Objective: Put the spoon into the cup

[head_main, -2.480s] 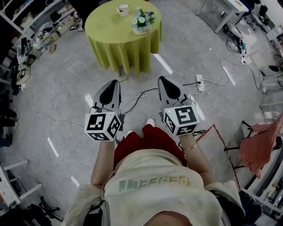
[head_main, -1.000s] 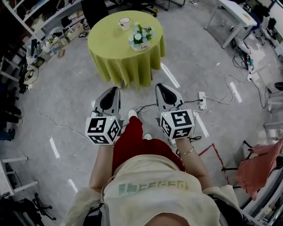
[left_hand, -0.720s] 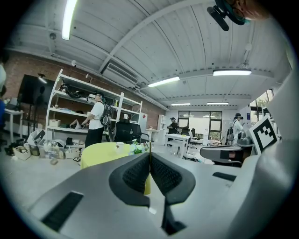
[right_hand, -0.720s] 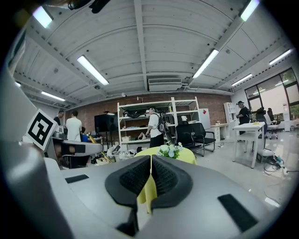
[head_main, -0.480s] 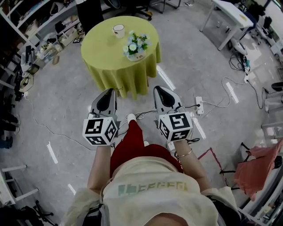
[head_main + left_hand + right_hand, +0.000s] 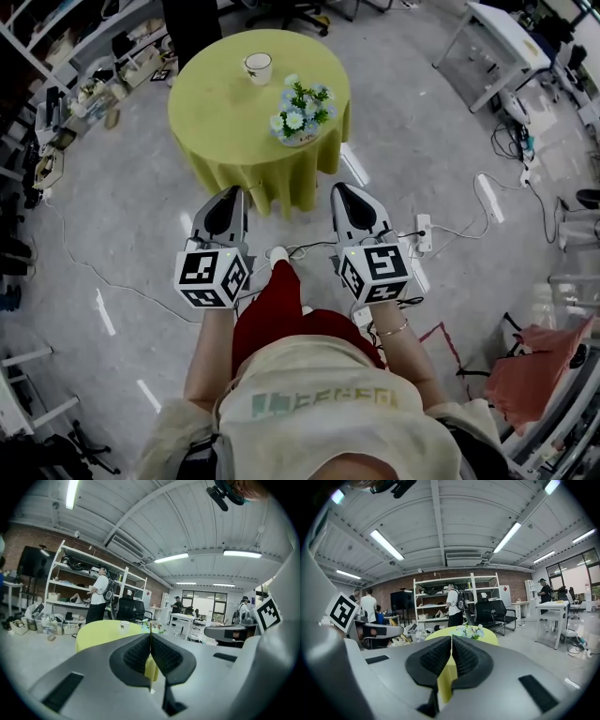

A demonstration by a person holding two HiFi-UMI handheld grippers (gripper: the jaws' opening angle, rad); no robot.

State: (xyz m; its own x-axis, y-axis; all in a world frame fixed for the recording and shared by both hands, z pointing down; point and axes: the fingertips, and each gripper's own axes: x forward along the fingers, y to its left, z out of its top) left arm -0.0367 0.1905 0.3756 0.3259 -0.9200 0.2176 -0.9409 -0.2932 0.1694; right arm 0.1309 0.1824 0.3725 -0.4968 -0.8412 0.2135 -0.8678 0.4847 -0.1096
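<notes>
A white cup (image 6: 258, 67) stands near the far edge of a round table (image 6: 225, 103) with a yellow-green cloth; the cup (image 6: 123, 625) also shows small in the left gripper view. No spoon can be made out from here. My left gripper (image 6: 228, 196) and right gripper (image 6: 344, 193) are held side by side above the floor, short of the table, both shut with nothing between the pads. The left gripper view shows its jaws (image 6: 150, 639) pressed together, and the right gripper (image 6: 451, 641) looks the same.
A pot of white and blue flowers (image 6: 300, 112) stands on the table's near right side. Cables and a power strip (image 6: 422, 232) lie on the floor by my feet. Shelving (image 6: 66, 84) lines the left; a white desk (image 6: 502, 42) is at the back right. People stand in the background.
I have walked toward the table, which sits nearer and more to the left of centre in the head view. Both grippers keep their pose and stay shut.
</notes>
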